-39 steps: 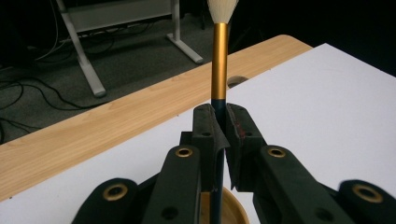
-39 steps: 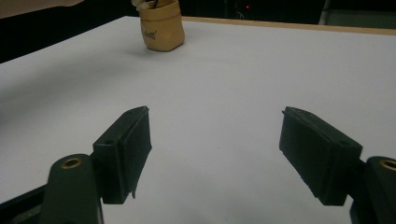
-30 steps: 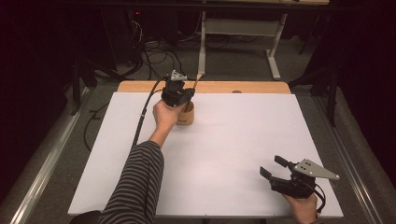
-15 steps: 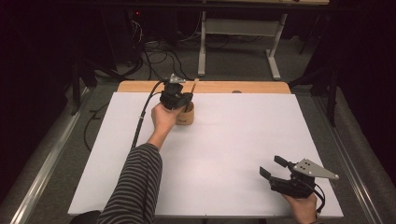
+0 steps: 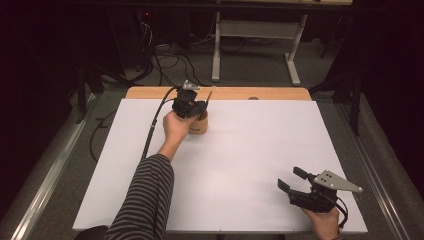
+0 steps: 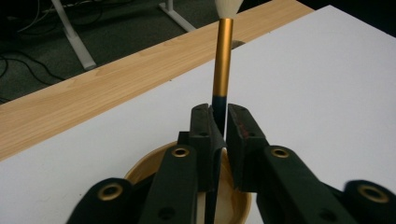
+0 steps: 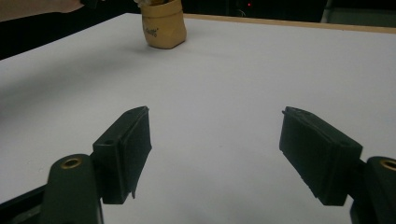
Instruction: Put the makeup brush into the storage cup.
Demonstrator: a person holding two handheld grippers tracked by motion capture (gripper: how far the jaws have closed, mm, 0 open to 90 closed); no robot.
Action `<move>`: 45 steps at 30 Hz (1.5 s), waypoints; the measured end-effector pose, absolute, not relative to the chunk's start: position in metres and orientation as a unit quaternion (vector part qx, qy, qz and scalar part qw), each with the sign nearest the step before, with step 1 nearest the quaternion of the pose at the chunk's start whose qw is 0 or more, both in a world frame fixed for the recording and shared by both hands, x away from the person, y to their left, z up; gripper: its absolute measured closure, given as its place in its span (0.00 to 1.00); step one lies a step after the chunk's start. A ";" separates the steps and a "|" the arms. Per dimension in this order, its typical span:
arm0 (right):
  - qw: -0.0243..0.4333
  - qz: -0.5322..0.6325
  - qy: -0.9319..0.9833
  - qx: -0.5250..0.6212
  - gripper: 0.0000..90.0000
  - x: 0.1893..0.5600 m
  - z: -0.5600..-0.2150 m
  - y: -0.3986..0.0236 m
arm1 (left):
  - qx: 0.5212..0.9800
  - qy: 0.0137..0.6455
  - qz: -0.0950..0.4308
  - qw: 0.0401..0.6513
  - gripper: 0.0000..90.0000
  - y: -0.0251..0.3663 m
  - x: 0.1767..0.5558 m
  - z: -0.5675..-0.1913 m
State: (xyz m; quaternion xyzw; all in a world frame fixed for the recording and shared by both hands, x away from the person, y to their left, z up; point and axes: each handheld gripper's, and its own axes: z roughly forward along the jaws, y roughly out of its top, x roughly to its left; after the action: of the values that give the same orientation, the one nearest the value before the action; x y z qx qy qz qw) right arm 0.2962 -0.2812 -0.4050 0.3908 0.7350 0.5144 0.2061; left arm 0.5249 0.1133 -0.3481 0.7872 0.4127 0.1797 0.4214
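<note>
Brush [image 6: 222,60] stands pinched between the left gripper's [image 6: 218,116] jaws directly over the tan cup [image 6: 140,170], seemingly mid-transfer, while the right gripper [image 7: 215,140] gapes empty.

Room is dim – the floor and far background in the high view sink to near black, w/ a reddish cast at the edges. Light seems to come from overhead: the flat white table sheet [image 5: 250,150] is the brightest thing, evenly lit, no hard glare. High view is soft and grainy. In the left gripper view the gold-ferruled, dark-handled brush [image 6: 221,60] is fairly sharp; the near black linkages blur. In the right gripper view the tan round cup [image 7: 163,23] is slightly soft, and a faint shadow lies on the sheet at left – edges dark.
</note>
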 end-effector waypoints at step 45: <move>0.209 0.510 0.738 0.389 0.30 0.296 -0.405 -0.280 | 0.793 0.394 0.164 0.434 0.36 0.130 0.488 -0.321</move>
State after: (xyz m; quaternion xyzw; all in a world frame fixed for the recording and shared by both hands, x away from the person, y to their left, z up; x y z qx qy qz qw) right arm 0.2961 -0.2798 -0.4051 0.3890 0.7379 0.5104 0.2092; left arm 0.4878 0.1301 -0.3211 0.7935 0.3936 0.1642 0.4342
